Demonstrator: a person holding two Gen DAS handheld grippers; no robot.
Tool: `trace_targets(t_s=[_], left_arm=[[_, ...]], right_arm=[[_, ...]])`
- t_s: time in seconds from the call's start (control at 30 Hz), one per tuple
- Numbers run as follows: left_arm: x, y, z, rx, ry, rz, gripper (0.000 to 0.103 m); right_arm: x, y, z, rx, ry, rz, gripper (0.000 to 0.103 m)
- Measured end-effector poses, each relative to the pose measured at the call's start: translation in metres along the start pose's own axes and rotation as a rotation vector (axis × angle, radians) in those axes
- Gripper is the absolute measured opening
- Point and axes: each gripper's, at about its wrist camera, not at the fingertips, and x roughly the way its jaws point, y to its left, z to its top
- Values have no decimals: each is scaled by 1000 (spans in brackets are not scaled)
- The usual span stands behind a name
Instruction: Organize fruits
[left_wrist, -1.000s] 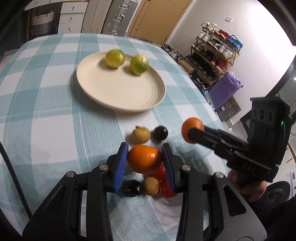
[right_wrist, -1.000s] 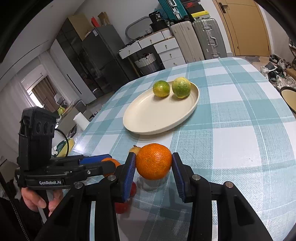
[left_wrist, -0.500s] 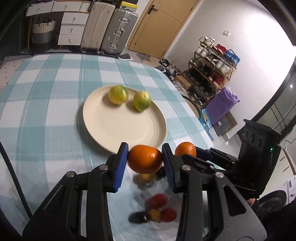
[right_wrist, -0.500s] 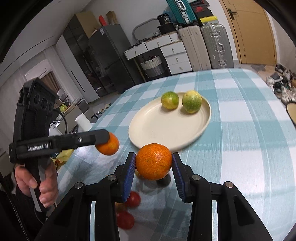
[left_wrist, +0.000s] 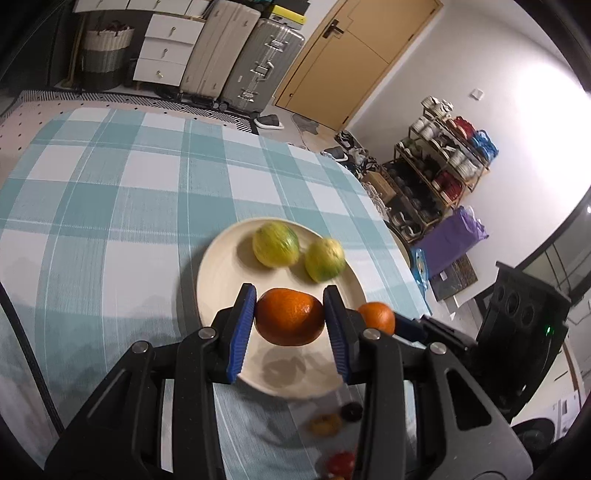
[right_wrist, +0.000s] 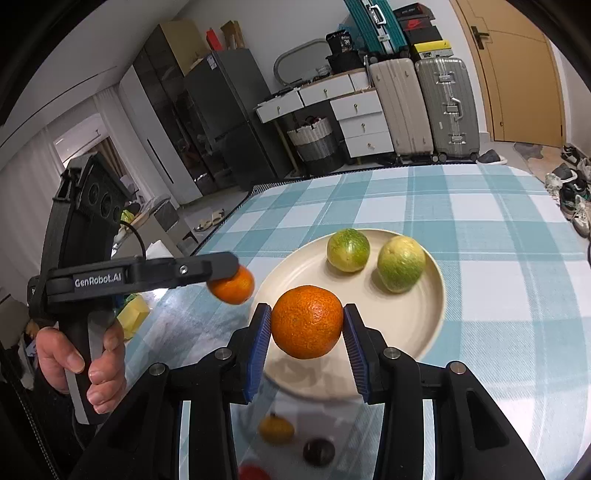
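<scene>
My left gripper (left_wrist: 290, 323) is shut on an orange (left_wrist: 290, 322) and holds it above the near part of the cream plate (left_wrist: 210, 277). My right gripper (right_wrist: 306, 328) is shut on a second orange (right_wrist: 306, 321), above the plate's (right_wrist: 417, 325) near rim. Each gripper shows in the other's view: the right one with its orange (left_wrist: 376, 317), the left one with its orange (right_wrist: 232, 286). Two green-yellow citrus fruits (left_wrist: 275, 243) (left_wrist: 325, 259) lie at the far side of the plate, also in the right wrist view (right_wrist: 348, 250) (right_wrist: 400, 264).
Small fruits lie on the checked tablecloth (left_wrist: 110, 206) in front of the plate: a yellow one (right_wrist: 276, 428), a dark one (right_wrist: 318, 451) and a red one (right_wrist: 255, 473). Suitcases, drawers and a fridge stand beyond the table's far edge; a shoe rack stands to the right.
Both grippers have lifted their oranges from the cluster of small fruits and carried them forward over the near part of the plate. The small fruits stay on the cloth behind.
</scene>
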Motion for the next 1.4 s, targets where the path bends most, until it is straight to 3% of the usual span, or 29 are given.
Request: trace_targets(t_s=[0.37, 0.87, 1.2, 1.4], left_arm=[[51, 28, 35, -61, 30, 3, 35], [98, 41, 46, -107, 70, -22, 35], [93, 43, 49, -129, 71, -18, 36], [68, 28, 42, -89, 38, 37, 46]], right_arm=[[57, -11, 21, 32, 78, -17, 40], [97, -13, 27, 50, 137, -4, 40], [98, -10, 34, 37, 105, -1, 49], [76, -9, 34, 38, 72, -22, 50]])
